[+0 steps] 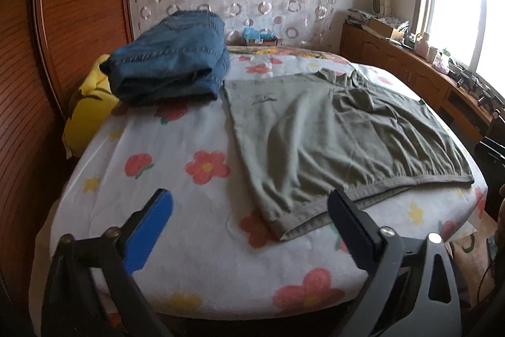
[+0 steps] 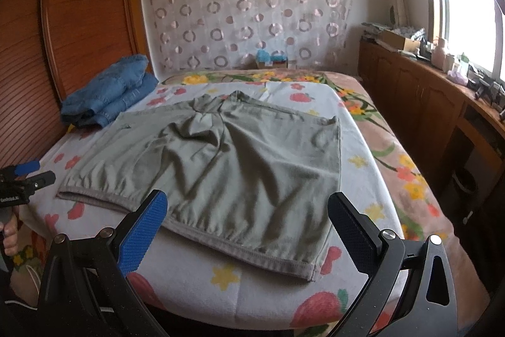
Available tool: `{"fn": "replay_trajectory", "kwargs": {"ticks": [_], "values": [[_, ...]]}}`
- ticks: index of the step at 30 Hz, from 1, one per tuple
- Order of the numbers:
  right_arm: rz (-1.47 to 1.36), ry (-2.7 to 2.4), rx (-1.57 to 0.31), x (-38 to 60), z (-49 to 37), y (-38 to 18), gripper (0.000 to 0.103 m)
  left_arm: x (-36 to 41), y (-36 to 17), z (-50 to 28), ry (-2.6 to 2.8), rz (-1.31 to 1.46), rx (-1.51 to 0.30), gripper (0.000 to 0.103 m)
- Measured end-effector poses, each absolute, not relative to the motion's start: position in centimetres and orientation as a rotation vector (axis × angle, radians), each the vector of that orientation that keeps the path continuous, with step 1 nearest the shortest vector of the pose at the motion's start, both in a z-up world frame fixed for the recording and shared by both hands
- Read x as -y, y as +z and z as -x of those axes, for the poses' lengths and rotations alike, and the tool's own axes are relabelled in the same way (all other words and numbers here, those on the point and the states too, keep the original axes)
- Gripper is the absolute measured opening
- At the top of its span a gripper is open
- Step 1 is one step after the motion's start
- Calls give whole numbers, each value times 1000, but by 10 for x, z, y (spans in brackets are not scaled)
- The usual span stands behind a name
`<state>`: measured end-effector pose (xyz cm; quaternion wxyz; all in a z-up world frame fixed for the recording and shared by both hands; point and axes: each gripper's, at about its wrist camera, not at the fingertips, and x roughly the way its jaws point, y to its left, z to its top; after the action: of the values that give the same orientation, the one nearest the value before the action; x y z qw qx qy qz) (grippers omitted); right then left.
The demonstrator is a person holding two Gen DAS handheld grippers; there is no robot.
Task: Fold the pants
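Olive-green pants (image 1: pixel 331 131) lie spread flat on the flowered bed, waistband toward me; they also show in the right wrist view (image 2: pixel 227 160). My left gripper (image 1: pixel 249 210) is open and empty, held above the near left end of the waistband. My right gripper (image 2: pixel 247 210) is open and empty, held over the near right part of the waistband. The left gripper also shows at the left edge of the right wrist view (image 2: pixel 31 172), held in a hand.
Folded blue jeans (image 1: pixel 170 65) rest on a yellow pillow (image 1: pixel 88 112) at the bed's far left. A wooden headboard (image 1: pixel 79 5) stands at the left. A wooden cabinet (image 2: pixel 426 97) with clutter runs along the right under the window. Small boxes (image 2: pixel 271 59) sit at the far wall.
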<state>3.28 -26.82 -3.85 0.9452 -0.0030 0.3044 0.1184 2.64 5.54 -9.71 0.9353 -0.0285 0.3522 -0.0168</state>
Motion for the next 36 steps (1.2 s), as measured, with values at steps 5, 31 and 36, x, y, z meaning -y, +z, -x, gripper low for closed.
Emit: {"fn": "replay_trajectory", "kwargs": {"ticks": [5, 31, 36], "values": [[8, 250, -630, 269, -33, -41, 103, -60, -109, -24, -71, 84, -752, 75], [-23, 285, -678, 286, -41, -63, 103, -38, -104, -33, -160, 59, -797, 3], [-33, 286, -682, 296, -40, -65, 103, -23, -79, -37, -197, 49, -759, 1]]}}
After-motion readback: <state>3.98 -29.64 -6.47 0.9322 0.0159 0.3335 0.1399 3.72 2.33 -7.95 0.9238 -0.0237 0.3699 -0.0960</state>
